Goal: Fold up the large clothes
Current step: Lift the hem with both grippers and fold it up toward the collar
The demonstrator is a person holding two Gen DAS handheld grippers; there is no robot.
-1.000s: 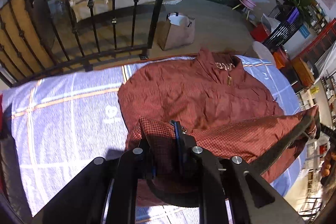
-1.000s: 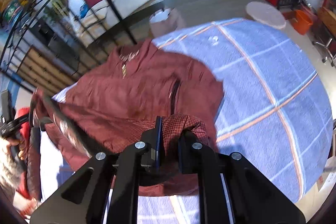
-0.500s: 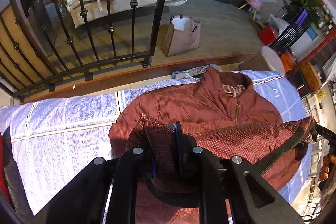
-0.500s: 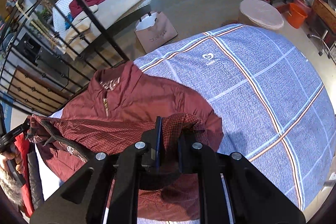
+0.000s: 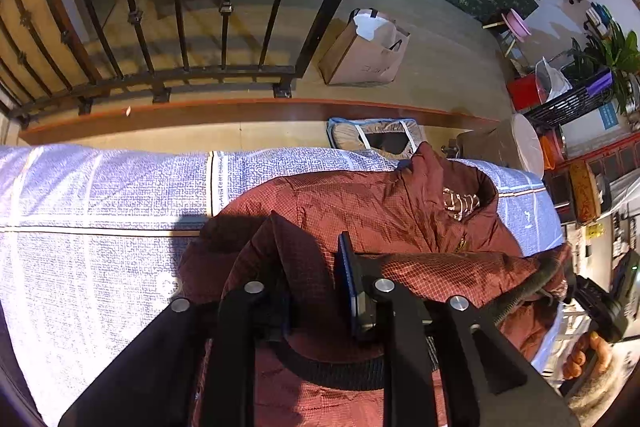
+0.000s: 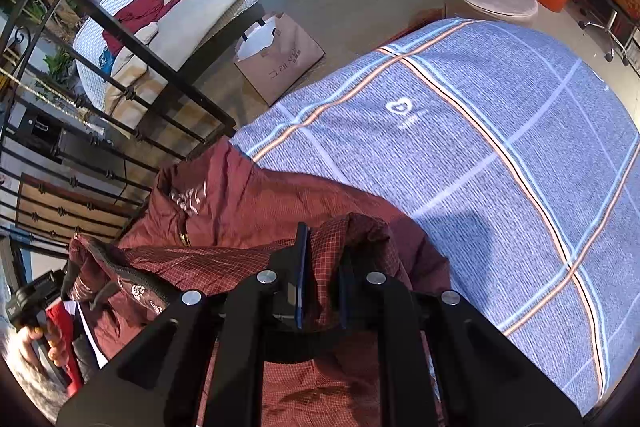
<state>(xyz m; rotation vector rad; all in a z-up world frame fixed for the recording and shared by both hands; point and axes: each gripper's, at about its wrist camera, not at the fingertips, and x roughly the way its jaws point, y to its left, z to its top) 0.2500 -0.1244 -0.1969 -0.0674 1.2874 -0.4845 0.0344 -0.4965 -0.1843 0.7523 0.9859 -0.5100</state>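
The maroon jacket lies on the bed, collar at twelve o'clock, its hem lifted and carried over the chest. The right gripper has its jaws clamped on one hem corner. The left gripper has just been opening its jaws, fabric between them but the grip looks slack. The bottom-up fold seems nearly laid; laying it flat, smoothing and any further folds remain.
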